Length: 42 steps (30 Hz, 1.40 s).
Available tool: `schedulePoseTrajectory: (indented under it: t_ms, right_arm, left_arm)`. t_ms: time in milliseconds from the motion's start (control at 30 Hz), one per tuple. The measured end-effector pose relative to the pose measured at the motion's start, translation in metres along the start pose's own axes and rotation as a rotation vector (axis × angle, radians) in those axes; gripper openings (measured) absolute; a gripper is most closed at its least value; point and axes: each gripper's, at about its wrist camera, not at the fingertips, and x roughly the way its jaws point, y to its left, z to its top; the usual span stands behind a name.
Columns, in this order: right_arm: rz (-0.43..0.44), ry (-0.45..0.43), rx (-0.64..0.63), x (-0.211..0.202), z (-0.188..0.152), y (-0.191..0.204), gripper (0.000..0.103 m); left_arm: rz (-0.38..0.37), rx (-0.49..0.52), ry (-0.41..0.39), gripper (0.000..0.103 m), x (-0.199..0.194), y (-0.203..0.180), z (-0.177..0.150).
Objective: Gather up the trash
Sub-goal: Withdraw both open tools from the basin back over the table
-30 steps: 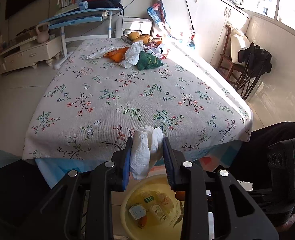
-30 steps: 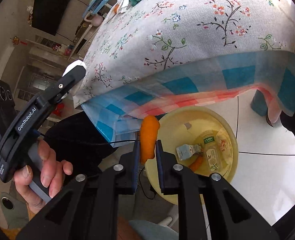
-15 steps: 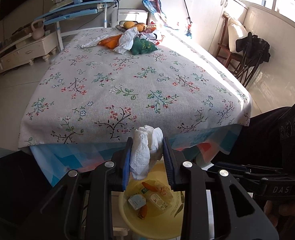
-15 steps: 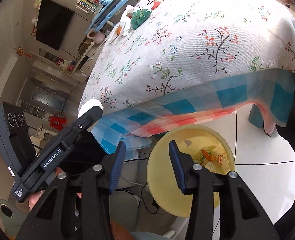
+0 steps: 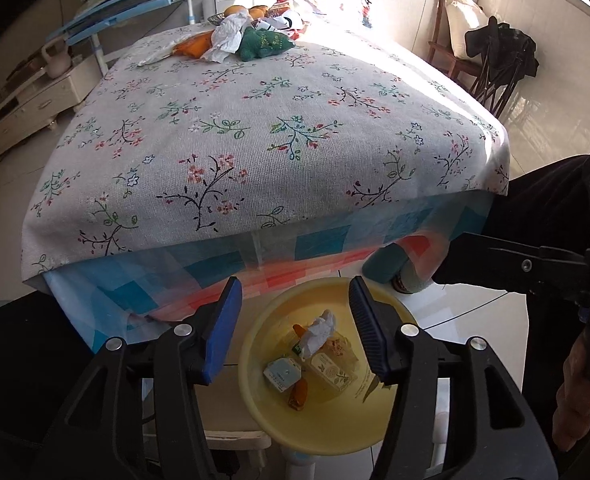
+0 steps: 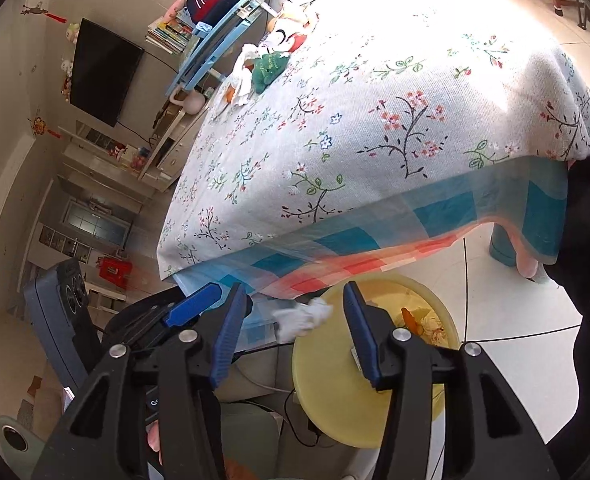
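Note:
A yellow basin (image 5: 255, 364) stands on the floor below the table's near edge and holds cartons, orange peel and a crumpled white tissue (image 5: 318, 331). My left gripper (image 5: 293, 330) is open and empty above the basin. My right gripper (image 6: 291, 330) is open and empty beside the basin (image 6: 327, 392); the white tissue (image 6: 303, 317) shows in mid-air between its fingers, by the basin's rim. More trash lies at the table's far end: white paper (image 5: 227, 36), an orange wrapper (image 5: 193, 45) and a green bag (image 5: 263, 42).
The table (image 5: 255, 128) has a floral cloth over a checked one that hangs down near the basin. A fruit bowl (image 5: 241, 14) stands at the far end. A chair (image 5: 495, 56) with dark clothes is at the right, a TV stand (image 5: 23, 108) at the left.
My left gripper has opened and dropped the white tissue into the basin. My right gripper let go of the orange peel earlier and stays open. Both grippers moved lower and closer to the basin.

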Motion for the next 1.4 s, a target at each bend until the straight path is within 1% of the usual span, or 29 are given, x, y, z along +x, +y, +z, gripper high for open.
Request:
schedulePoseTrajectory:
  t_ms: [67,267,700,1000,1333,1400]
  right_arm:
    - [0.000,-0.001,0.000,0.000,0.000,0.000,0.050]
    - [0.000,0.000,-0.004,0.000,0.000,0.001,0.053]
    - [-0.001,0.003,-0.014,0.000,-0.001,0.001,0.057]
    - [-0.002,0.004,-0.016,0.001,-0.001,0.002,0.057]
    - [-0.032,-0.006,-0.084,0.002,-0.001,0.011,0.057]
    - [-0.043,-0.014,-0.104,0.002,-0.001,0.013,0.059]
  left_arm:
    - [0.010,-0.005,-0.012,0.061,-0.002,0.001,0.001]
    - [0.029,-0.019,-0.035,0.068,-0.005,0.005,0.001]
    - [0.043,-0.026,-0.056,0.073,-0.009,0.007,0.001]
    - [0.046,-0.028,-0.067,0.075,-0.012,0.008,0.002]
    - [0.045,-0.047,-0.147,0.078,-0.024,0.011,0.006]
    - [0.049,-0.052,-0.163,0.079,-0.026,0.012,0.008]
